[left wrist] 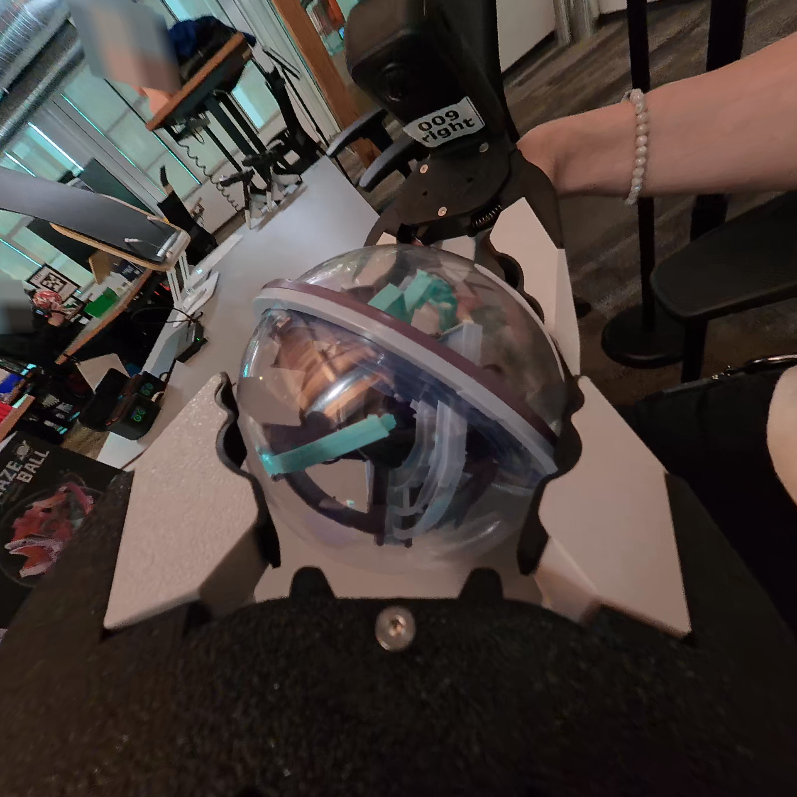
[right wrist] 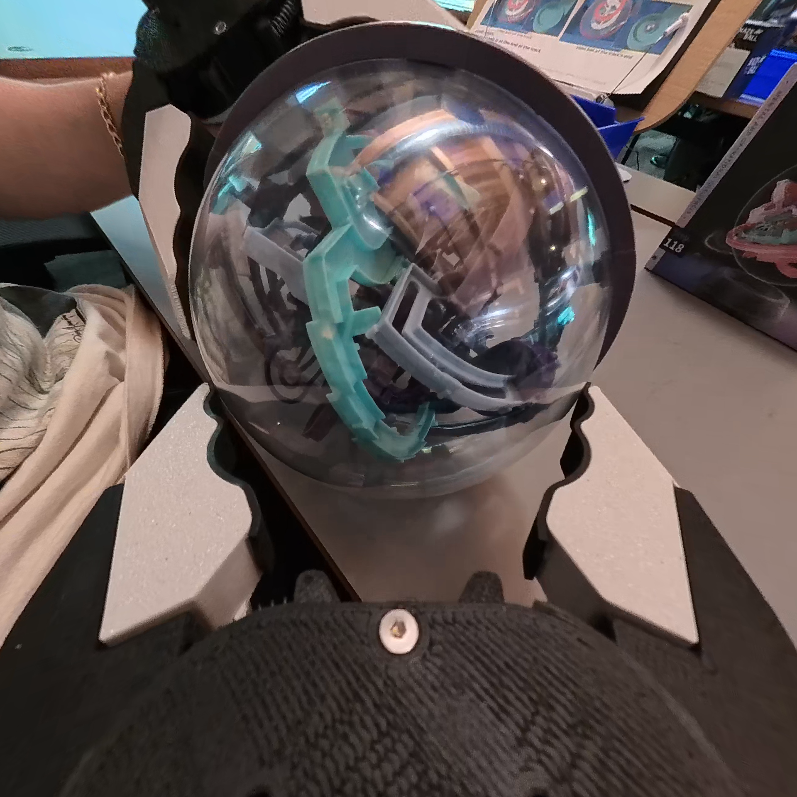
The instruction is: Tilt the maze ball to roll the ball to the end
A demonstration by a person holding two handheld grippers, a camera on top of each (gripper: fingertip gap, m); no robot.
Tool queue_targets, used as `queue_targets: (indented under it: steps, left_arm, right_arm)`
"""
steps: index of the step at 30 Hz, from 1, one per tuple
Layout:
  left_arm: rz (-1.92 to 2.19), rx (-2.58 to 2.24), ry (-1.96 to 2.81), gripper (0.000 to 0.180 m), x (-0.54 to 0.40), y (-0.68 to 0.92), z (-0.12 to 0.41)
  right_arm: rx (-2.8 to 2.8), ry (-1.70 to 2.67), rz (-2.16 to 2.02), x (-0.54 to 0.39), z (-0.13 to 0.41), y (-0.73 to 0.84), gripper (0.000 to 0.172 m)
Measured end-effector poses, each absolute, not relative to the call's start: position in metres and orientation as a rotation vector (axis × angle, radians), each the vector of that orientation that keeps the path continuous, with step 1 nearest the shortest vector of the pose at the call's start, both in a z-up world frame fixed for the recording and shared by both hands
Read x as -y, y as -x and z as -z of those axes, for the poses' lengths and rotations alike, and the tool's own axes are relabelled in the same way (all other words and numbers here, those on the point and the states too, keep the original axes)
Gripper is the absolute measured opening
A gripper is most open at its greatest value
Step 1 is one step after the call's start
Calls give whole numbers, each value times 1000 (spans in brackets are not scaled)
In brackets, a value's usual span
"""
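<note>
Here we have one maze ball [left wrist: 401, 409], a clear sphere, and two hand-held grippers on it from opposite sides. The left hand-held gripper [left wrist: 399, 414] is spread wide, its two fingers [left wrist: 228, 435] pressed against the sphere's flanks, one on each side. The right hand-held gripper [right wrist: 399, 431] does the same from across, also wide, its two fingers [right wrist: 573, 435] hugging the lower curve. So the ball is clamped between four fingers, held above the pale counter [left wrist: 276, 233].

One band [left wrist: 388, 327], white edged with maroon, runs tilted round the sphere. Inside, one teal track [right wrist: 332, 310] and one grey track [right wrist: 431, 353] curl past darker purple pieces; the small rolling ball inside I cannot pick out. A dark ring [right wrist: 604, 142] frames the sphere in the right wrist view.

Two wrists show: one with a pearl bracelet [left wrist: 638, 146], one with a gold chain [right wrist: 108, 112]. One printed box [right wrist: 742, 241] stands on the counter, just off to the side. Desks and chairs sit beyond, blurred.
</note>
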State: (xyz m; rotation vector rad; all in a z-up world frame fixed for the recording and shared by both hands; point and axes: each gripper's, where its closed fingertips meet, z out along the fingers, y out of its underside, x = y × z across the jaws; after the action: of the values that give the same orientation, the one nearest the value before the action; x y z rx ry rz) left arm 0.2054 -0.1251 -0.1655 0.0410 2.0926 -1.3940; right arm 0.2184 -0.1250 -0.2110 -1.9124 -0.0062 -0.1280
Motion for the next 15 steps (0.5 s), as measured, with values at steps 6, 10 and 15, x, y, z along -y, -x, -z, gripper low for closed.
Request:
queue_targets:
  steps: [6, 10, 15]
  left_arm:
    - [1471, -2015, 41, 157, 122, -212, 161]
    - [1553, -2009, 167, 157, 120, -215, 163]
    - [1653, -2052, 341, 157, 123, -217, 171]
  right_arm:
    - [9, 1931, 135, 127, 213, -218, 151]
    - [6, 1939, 145, 132, 215, -220, 150]
    - [6, 1947, 139, 135, 218, -220, 151]
